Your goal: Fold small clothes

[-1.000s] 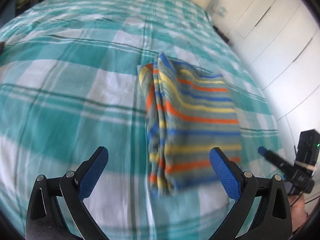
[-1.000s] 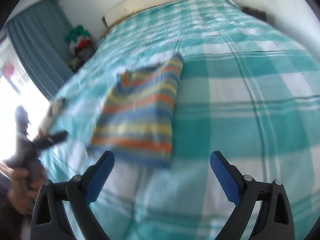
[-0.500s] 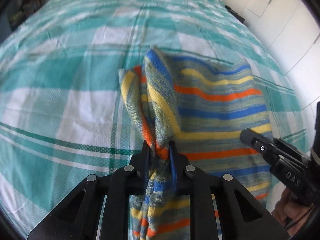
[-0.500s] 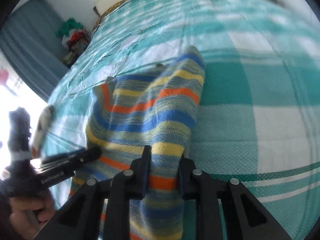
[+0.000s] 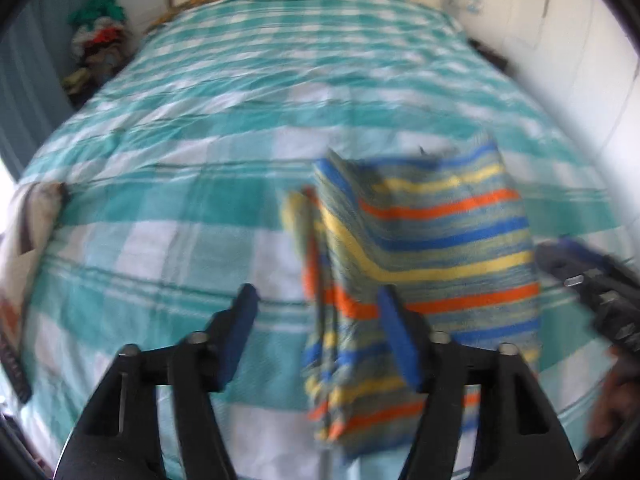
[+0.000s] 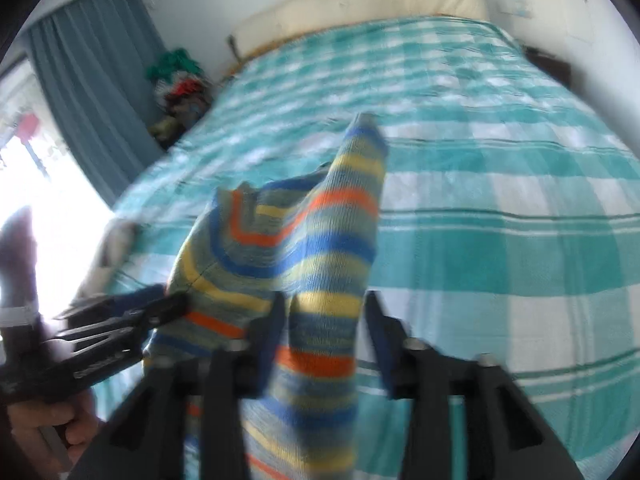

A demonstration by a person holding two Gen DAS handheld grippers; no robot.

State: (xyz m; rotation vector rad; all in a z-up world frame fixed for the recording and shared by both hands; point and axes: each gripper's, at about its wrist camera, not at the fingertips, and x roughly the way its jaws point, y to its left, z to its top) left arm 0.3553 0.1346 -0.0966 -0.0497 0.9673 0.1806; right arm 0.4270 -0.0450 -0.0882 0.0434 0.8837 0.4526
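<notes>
The left tool (image 5: 316,336) is opening, its pads off the cloth. The striped garment (image 5: 432,240), folded, is raised above the checked bed cover (image 5: 180,208), one edge between those pads. The right tool (image 6: 324,332) is opening too, the garment's fold hanging between its fingers.

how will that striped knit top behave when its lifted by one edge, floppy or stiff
Probably floppy: the blue, yellow and orange striped knit garment drapes and creases between the opening right tongs. Likely light, since its raised corner sags only softly. It may slip loose, as no pad visibly presses on it.
</notes>
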